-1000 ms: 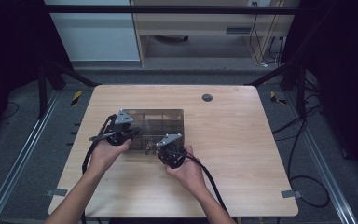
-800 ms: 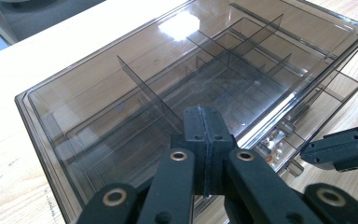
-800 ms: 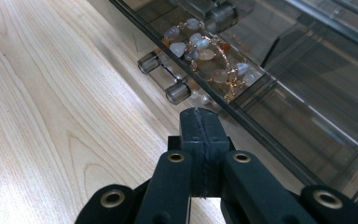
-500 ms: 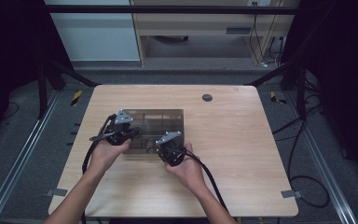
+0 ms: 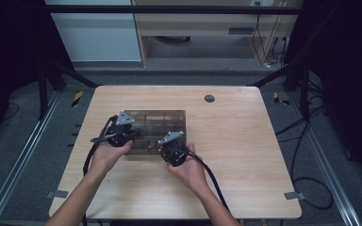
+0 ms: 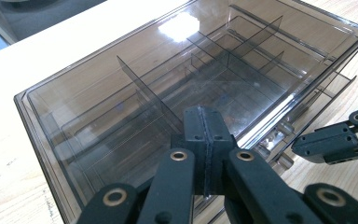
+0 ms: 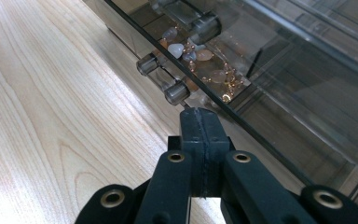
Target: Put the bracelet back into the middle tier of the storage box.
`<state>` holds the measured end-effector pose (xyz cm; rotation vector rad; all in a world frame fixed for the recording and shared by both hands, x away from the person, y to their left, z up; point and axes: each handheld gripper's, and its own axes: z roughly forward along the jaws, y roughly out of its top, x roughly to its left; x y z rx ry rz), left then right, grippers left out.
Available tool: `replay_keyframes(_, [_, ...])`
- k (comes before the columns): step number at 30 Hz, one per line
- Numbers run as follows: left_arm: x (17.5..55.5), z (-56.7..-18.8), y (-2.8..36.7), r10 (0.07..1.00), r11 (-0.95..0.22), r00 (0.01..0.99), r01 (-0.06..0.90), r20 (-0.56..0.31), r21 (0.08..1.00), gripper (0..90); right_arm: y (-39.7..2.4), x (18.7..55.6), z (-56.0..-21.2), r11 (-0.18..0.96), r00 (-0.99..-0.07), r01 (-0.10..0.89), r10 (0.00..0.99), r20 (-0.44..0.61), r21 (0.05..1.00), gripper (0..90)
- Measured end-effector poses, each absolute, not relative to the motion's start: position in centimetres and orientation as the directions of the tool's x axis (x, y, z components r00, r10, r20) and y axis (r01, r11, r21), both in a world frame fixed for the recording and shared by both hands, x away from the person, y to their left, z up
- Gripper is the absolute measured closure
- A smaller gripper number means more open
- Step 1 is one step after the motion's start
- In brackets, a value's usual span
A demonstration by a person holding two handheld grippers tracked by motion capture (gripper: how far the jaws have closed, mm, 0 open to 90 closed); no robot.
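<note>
Black jaws of both grippers pressed together — empty, beside smoky organizer box [image 5: 156, 127].

Right gripper [image 7: 200, 122] jaws are pressed together, empty, just before the smoked plastic organiser box [image 7: 307, 93]; beads [image 7: 200, 56] are seen inside.

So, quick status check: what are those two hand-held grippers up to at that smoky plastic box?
Left hand-held gripper shut, resting over the box lid. Right hand-held gripper shut, at the box's front edge by the latch. Beads inside. Nothing in the way.
</note>
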<state>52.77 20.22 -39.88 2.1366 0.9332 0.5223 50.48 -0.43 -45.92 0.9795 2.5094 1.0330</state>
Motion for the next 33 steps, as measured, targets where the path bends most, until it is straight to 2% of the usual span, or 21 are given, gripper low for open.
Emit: replay_keyframes(33, [52.58, -39.89, 20.04, 0.748, -0.473, 0.659, 0.447, 0.079, 0.759, 89.6, -0.22, 51.47, -45.46, 0.523, -0.730, 0.490, 0.684, -0.001, 0.698, 90.0])
